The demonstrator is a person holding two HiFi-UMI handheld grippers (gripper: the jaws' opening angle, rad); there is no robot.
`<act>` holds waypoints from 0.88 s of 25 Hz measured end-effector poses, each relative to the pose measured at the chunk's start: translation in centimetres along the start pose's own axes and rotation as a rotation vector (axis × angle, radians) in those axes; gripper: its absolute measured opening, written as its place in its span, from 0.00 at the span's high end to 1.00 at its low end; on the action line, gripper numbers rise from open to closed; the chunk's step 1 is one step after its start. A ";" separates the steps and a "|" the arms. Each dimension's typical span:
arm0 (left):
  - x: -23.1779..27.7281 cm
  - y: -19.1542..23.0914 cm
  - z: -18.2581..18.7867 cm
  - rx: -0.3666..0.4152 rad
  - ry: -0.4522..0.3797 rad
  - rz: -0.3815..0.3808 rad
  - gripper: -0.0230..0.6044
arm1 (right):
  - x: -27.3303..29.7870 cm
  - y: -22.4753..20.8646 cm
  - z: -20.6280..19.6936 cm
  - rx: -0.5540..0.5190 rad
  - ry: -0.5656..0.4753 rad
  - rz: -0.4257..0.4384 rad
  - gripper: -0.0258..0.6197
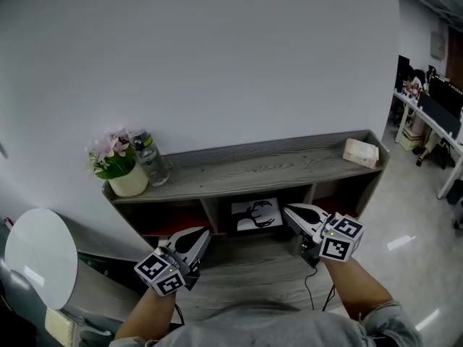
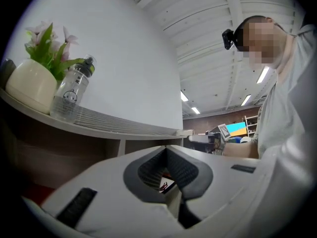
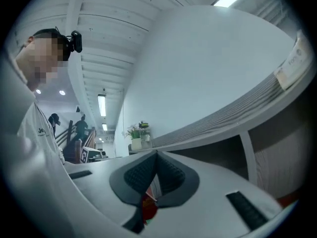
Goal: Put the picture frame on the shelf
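The picture frame (image 1: 255, 215), white with a black deer silhouette, stands in the middle lower compartment of the grey wooden shelf unit (image 1: 275, 166). My left gripper (image 1: 203, 235) hovers in front of the shelf, below and left of the frame, its jaws shut with nothing in them; its tips (image 2: 166, 148) meet in the left gripper view. My right gripper (image 1: 288, 210) points at the frame's upper right corner from the right, also shut and empty, with its tips (image 3: 157, 153) together. Neither gripper touches the frame.
On the shelf top stand a cream pot of pink flowers (image 1: 129, 181) and a clear bottle (image 1: 152, 161) at the left, and a tissue box (image 1: 361, 152) at the right. A round white table (image 1: 40, 257) is at the near left. Desks (image 1: 434, 121) stand far right.
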State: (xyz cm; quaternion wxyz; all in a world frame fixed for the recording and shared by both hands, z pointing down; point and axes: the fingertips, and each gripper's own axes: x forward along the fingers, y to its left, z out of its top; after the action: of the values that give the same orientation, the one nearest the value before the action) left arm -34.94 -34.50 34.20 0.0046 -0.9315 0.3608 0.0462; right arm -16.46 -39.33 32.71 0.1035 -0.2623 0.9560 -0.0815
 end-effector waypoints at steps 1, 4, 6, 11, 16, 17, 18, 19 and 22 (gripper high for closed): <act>0.0 0.3 0.2 0.002 -0.005 -0.001 0.95 | 0.3 0.2 -0.1 -0.012 0.005 -0.001 0.95; 0.1 0.5 0.9 0.019 -0.024 -0.009 0.95 | 0.5 0.4 -0.4 -0.036 0.041 -0.010 0.95; 0.1 0.3 1.3 0.024 -0.037 -0.011 0.95 | 0.3 0.2 -0.5 -0.045 0.061 -0.020 0.95; -0.1 0.2 1.4 0.021 -0.051 -0.004 0.95 | -0.1 0.0 -0.4 -0.072 0.085 -0.031 0.95; 0.1 -0.5 1.1 0.013 -0.054 -0.004 0.95 | -0.2 0.0 -0.6 -0.072 0.103 -0.021 0.95; 0.1 -0.5 1.0 0.012 -0.054 -0.003 0.95 | -0.2 0.0 -0.7 -0.072 0.104 -0.020 0.95; 0.1 -0.5 1.1 0.014 -0.054 -0.001 0.95 | -0.2 0.0 -0.7 -0.073 0.106 -0.019 0.95; 0.1 -0.5 1.2 0.017 -0.054 0.000 0.95 | -0.2 -0.1 -0.7 -0.074 0.108 -0.018 0.95; 0.1 -0.6 1.5 0.025 -0.057 0.001 0.95 | -0.3 0.0 -0.6 -0.076 0.109 -0.016 0.95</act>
State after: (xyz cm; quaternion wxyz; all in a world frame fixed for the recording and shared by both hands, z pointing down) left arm -34.63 -34.07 32.67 0.0265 -0.9294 0.3617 0.0683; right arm -16.35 -39.16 33.32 0.0407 -0.2689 0.9604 -0.0600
